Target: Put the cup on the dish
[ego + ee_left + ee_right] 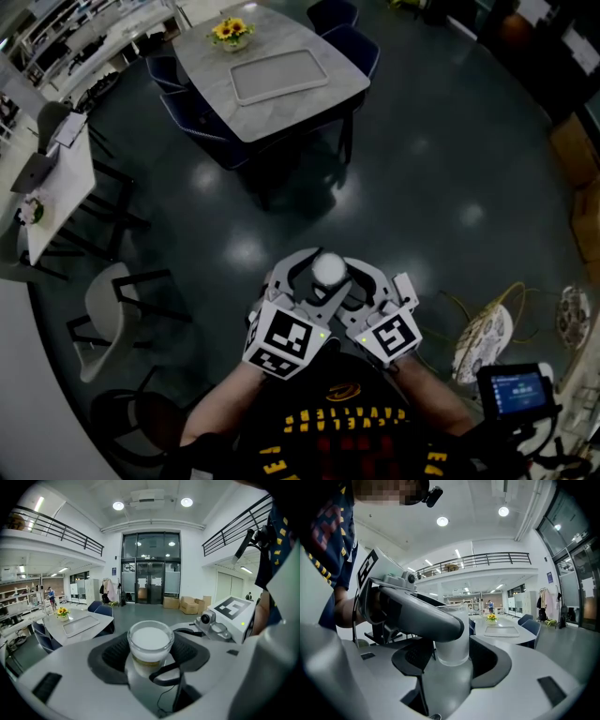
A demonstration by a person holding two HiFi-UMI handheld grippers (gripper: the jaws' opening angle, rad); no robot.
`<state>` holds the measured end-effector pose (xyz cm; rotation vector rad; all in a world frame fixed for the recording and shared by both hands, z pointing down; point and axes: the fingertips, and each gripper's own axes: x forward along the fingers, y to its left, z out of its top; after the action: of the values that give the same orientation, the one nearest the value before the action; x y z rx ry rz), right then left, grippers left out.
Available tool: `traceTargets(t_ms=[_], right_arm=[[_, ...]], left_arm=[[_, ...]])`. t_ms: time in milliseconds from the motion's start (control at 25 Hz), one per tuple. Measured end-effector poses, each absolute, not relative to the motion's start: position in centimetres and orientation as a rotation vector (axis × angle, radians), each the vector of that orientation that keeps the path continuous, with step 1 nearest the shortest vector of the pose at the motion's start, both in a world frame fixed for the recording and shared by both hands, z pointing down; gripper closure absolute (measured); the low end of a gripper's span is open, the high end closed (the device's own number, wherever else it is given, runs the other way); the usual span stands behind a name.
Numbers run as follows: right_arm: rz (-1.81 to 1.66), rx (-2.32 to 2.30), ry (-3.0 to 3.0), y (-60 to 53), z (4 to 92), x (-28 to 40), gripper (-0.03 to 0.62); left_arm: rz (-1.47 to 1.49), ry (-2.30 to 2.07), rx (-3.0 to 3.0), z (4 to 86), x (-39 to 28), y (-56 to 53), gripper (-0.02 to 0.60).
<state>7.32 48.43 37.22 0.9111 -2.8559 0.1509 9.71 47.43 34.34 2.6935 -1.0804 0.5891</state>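
Note:
A clear glass cup (329,269) with a milky white inside hangs above the dark floor in front of the person. My left gripper (322,275) is shut on the cup (150,641), with a dark pad against each of its sides. My right gripper (339,277) comes in from the right and stands open around the same cup (454,648), its pads a little apart from the glass. The dish, a white rectangular tray (279,76), lies on a grey table (216,56) well ahead.
A vase of sunflowers (232,32) stands on the table beside the tray, and dark blue chairs (353,42) ring it. A white chair (105,314) and a side table (56,187) are at the left. Cables (487,323) lie on the floor at the right.

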Motion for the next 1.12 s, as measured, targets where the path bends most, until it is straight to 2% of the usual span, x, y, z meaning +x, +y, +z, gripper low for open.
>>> traceTargets(t_ms=[560,1120], right_arm=[[0.166,0.946,-2.845,41.2,37.0,1.0,0.349],[0.139,0.903,-2.796,35.8,37.4,-8.1,0.35]], left_arm=[[0.565,-1.033,2.709,34.7,3.7,40.6,0.313],[0.498,-1.06,2.722,34.7,-5.5,35.0,0.313]])
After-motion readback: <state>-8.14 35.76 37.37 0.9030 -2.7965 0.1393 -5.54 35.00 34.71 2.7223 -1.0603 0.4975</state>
